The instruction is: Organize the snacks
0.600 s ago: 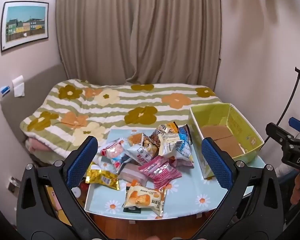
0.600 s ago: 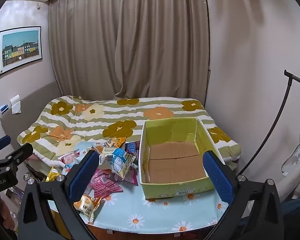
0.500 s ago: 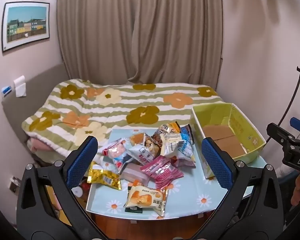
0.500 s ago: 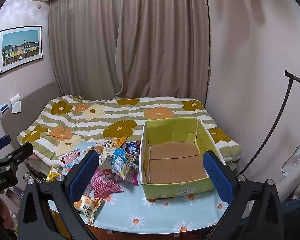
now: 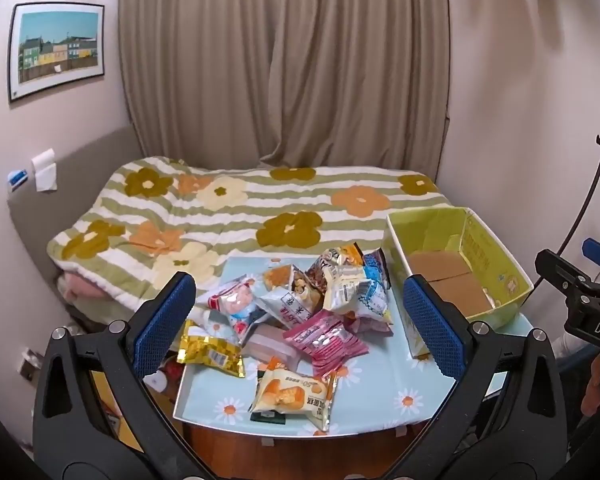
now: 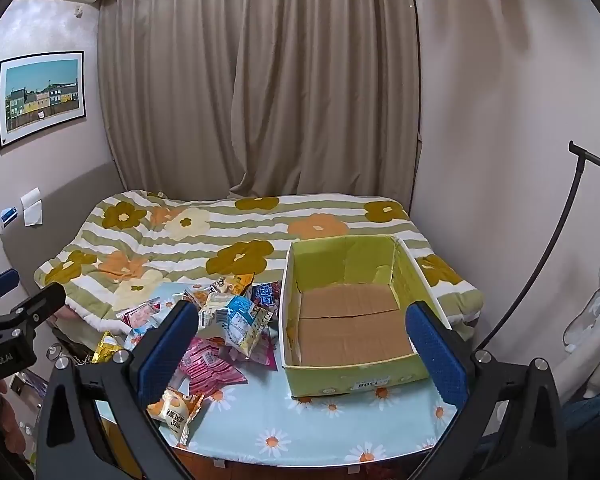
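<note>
Both claws, left claw (image 5: 300, 326) and right claw (image 6: 302, 342), stay spread wide (nothing held); snack pile (image 5: 300, 312) unmoved.

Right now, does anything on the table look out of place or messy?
Yes. The snack packets lie in a loose heap, overlapping one another on the daisy-print tablecloth, while the yellow-green cardboard box beside them is empty. One gold foil packet overhangs the table's left edge.
</note>
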The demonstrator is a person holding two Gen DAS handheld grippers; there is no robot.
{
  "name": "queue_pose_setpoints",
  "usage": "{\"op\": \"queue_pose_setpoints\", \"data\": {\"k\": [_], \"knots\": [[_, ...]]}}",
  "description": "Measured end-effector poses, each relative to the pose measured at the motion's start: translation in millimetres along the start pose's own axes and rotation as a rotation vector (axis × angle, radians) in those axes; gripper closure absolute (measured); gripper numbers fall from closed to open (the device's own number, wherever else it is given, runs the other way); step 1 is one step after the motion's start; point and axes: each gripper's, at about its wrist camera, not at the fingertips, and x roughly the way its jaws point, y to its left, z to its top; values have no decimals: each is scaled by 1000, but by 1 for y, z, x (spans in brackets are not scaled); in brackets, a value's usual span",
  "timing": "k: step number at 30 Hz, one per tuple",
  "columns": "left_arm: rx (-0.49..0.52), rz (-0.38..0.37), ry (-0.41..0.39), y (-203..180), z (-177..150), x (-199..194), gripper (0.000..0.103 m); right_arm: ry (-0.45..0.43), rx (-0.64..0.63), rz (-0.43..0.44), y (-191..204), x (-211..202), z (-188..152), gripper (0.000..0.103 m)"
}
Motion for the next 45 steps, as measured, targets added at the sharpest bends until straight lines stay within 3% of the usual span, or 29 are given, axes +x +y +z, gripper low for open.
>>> {"op": "queue_pose_setpoints", "data": {"k": [45], "knots": [[-18, -3, 8, 3, -3, 0, 1, -3, 11, 1, 1, 0, -5, 0]]}}
